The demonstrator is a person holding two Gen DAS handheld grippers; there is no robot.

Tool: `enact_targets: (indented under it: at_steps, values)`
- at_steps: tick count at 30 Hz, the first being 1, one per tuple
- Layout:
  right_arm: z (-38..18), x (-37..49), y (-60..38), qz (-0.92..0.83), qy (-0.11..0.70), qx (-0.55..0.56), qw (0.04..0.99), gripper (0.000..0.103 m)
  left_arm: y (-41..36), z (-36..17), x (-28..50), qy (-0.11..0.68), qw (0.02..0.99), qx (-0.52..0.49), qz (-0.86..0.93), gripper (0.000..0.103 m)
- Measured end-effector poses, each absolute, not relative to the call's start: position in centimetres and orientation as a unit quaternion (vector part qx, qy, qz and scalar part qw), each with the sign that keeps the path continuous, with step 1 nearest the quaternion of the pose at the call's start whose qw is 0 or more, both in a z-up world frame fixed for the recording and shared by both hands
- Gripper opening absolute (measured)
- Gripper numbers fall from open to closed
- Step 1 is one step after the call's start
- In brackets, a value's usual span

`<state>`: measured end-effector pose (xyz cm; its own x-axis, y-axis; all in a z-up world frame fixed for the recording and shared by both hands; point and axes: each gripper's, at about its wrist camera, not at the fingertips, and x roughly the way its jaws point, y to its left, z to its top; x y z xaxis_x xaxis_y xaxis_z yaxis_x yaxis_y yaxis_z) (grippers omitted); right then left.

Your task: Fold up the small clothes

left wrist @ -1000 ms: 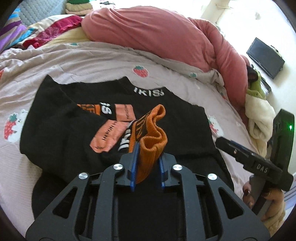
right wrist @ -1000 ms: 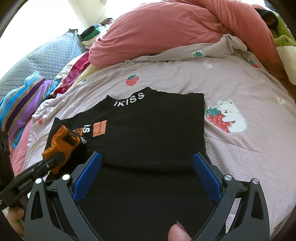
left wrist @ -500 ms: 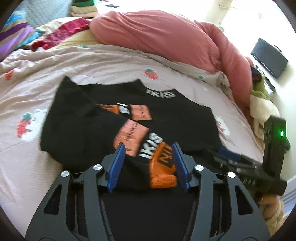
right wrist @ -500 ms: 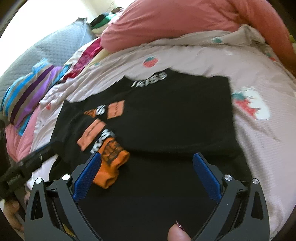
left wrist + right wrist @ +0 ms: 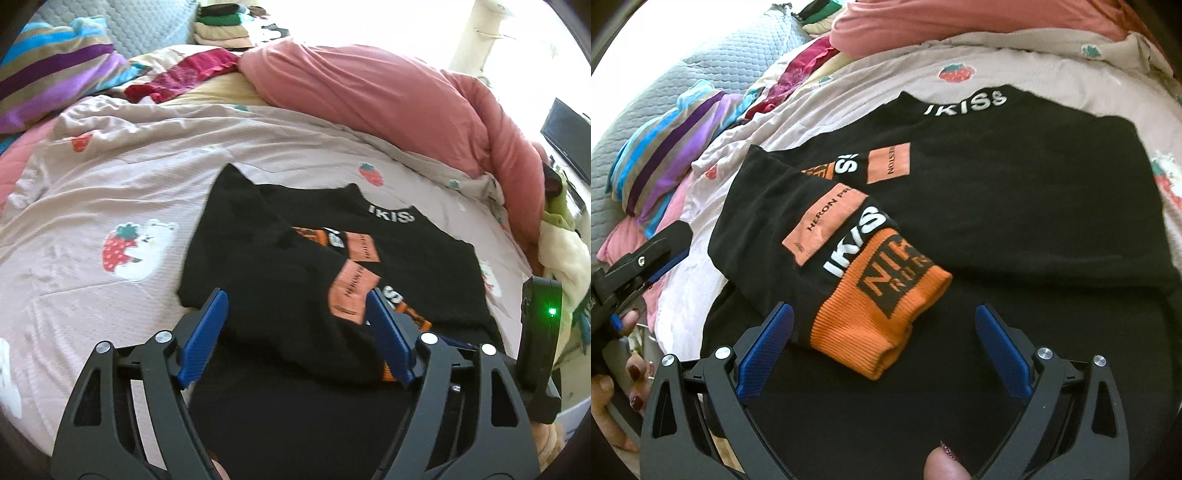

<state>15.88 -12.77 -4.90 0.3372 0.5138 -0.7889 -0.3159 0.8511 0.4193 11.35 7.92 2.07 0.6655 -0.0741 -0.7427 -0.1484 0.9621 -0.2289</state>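
A black top with white "IKISS" lettering lies flat on the bed, also in the left wrist view. Its sleeve with orange patches is folded in across the body, and the orange ribbed cuff lies loose on the black cloth. My right gripper is open and empty, its jaws standing either side of the cuff just above it. My left gripper is open and empty over the folded sleeve. The left gripper also shows at the left edge of the right wrist view.
The bed has a pale sheet printed with strawberries. A pink duvet is heaped at the far side. A striped pillow and a stack of folded clothes lie at the far left. The bed edge is close on the right.
My left gripper opened and let go of the orange cuff, which dropped onto the black top. The left gripper then drew back to the left. My right gripper moved in over the cuff.
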Motion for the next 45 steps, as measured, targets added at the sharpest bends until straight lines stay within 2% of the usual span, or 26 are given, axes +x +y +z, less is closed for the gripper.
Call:
enact_targets:
  at_steps: [1, 5, 8, 11, 13, 15, 31, 45]
  values:
    - [-5.0, 16.0, -12.6, 0.253, 0.515, 0.095, 0.813, 0.087, 8.2, 2.0, 11.3, 0.408, 0.902, -0.137, 0.025, 0.073]
    - [-5.2, 16.2, -12.3, 0.248, 0.508, 0.093, 0.820, 0.072, 9.3, 1.9, 11.0, 0.408, 0.900, -0.148, 0.036, 0.077]
    - [-5.2, 16.4, -12.2, 0.246, 0.500, 0.091, 0.826, 0.054, 9.8, 1.8, 10.8, 0.406, 0.900, -0.151, 0.041, 0.077]
    - [-5.1, 16.6, -12.2, 0.254, 0.490, 0.089, 0.829, 0.035, 9.9, 1.8, 10.6, 0.406, 0.900, -0.152, 0.043, 0.077]
    - [-4.7, 16.5, -11.8, 0.268, 0.484, 0.082, 0.829, 0.017, 9.9, 1.7, 10.5, 0.407, 0.900, -0.151, 0.043, 0.077]
    - [-4.1, 16.5, -11.5, 0.274, 0.473, 0.071, 0.834, 0.011, 10.0, 1.7, 10.4, 0.408, 0.899, -0.151, 0.043, 0.077]
    - [4.1, 19.3, -13.2, 0.277, 0.361, 0.015, 0.890, 0.007, 10.2, 2.5, 10.4, 0.402, 0.902, -0.151, 0.048, 0.078]
    - [4.1, 21.3, -17.9, 0.208, 0.347, 0.020, 0.914, 0.007, 9.4, 2.2, 11.0, 0.408, 0.901, -0.141, 0.043, 0.078]
